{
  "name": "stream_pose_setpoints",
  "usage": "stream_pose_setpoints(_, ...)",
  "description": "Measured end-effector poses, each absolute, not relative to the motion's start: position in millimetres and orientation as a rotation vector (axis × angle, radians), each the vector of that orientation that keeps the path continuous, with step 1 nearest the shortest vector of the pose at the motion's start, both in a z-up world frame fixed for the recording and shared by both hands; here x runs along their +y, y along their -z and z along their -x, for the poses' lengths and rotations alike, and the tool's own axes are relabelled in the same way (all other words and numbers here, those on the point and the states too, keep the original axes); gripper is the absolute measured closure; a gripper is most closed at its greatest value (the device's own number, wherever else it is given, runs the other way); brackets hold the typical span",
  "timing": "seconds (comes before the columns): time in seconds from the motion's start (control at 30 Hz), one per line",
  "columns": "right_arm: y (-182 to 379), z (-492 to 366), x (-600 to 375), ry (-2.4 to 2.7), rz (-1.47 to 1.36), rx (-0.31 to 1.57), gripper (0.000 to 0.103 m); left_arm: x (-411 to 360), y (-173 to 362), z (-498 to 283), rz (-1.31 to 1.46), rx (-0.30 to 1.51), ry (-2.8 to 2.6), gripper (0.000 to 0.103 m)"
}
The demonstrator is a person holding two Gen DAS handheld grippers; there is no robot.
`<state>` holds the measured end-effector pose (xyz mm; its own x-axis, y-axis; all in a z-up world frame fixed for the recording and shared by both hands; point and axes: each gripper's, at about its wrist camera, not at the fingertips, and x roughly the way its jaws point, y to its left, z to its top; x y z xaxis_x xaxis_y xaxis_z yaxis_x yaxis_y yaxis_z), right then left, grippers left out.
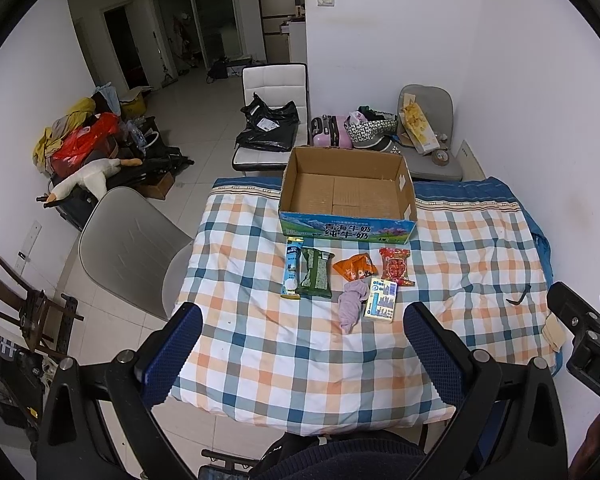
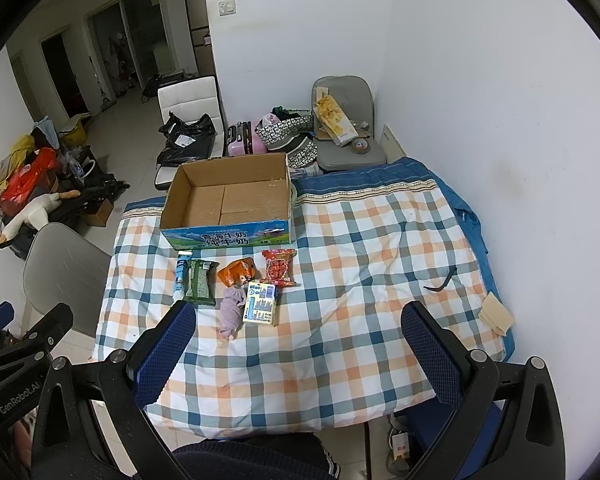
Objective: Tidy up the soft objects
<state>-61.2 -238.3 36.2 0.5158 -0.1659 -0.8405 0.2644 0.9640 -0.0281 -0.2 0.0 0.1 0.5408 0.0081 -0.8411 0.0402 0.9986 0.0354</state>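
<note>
An open, empty cardboard box point(image 1: 348, 196) point(image 2: 228, 204) stands at the far side of the checkered table point(image 1: 300, 360) point(image 2: 340, 352). In front of it lie a blue tube packet point(image 1: 292, 272) point(image 2: 181, 272), a green packet point(image 1: 317, 273) point(image 2: 199, 282), an orange packet point(image 1: 355, 267) point(image 2: 236, 272), a red packet point(image 1: 396, 266) point(image 2: 278, 267), a tissue pack point(image 1: 381, 300) point(image 2: 261, 304) and a purple sock point(image 1: 352, 306) point(image 2: 232, 310). My left gripper point(image 1: 302, 316) and my right gripper point(image 2: 296, 314) are open and empty, held above the near table edge.
A black hair tie point(image 1: 518, 295) point(image 2: 440, 282) and a beige cloth point(image 1: 554, 332) point(image 2: 496, 314) lie at the table's right. A grey chair point(image 1: 128, 248) point(image 2: 64, 272) stands left of the table. Chairs, a suitcase and bags stand behind it.
</note>
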Motion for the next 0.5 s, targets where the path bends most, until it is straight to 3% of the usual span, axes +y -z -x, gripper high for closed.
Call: stream_pose_setpoints(0.5,-37.2,61.3,-238.1,0.245,-0.111,0.993,0.0,0.0,-0.2,0.3,-0.051,0.996,0.02,0.0)
